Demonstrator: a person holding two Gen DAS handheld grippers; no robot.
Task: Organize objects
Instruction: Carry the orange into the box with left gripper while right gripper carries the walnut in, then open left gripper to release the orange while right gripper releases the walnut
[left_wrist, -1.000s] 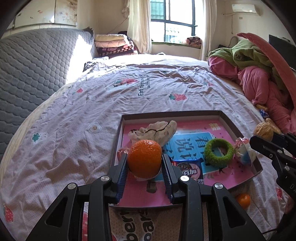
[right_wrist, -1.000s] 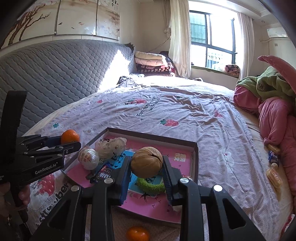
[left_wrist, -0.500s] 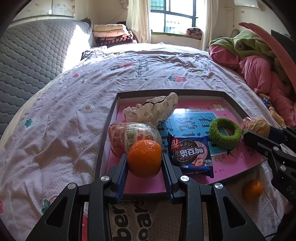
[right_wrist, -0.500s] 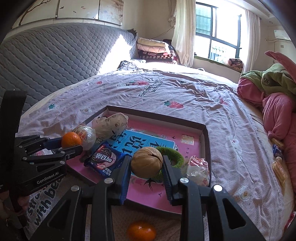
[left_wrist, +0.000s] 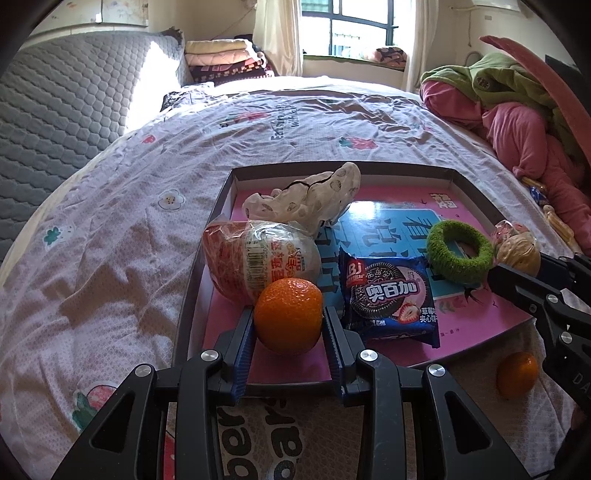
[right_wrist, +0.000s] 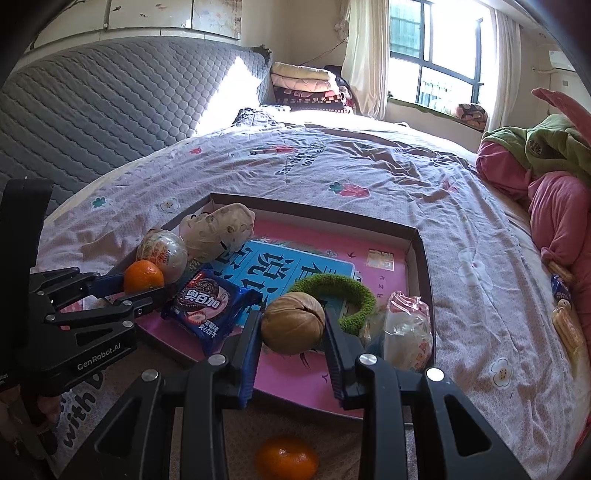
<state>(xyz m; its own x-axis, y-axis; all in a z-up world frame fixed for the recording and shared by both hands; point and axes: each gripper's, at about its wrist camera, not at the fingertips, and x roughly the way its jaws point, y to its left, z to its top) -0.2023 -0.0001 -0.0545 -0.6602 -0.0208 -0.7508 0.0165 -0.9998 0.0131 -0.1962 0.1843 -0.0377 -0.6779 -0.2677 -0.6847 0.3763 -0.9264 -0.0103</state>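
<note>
Both level over the tray (left_wrist: 207, 295): left hand-held gripper (left_wrist: 288, 325) clamps orange (left_wrist: 288, 314), right hand-held gripper (right_wrist: 293, 332) clamps walnut (right_wrist: 293, 323).

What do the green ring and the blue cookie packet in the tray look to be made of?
Green ring: apparently soft fuzzy fabric or plush; its surface is nubbly, matte and moss-like.
Blue cookie packet: thin plastic film, glossy; it shows printed artwork, crinkles and a crimped seam.

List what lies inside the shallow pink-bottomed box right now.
Inside the box: a patterned pouch, wrapped round snack, blue cookie packet, green ring and a clear wrapped snack. The box floor beneath them is covered, so anything underneath is unseen.
</note>
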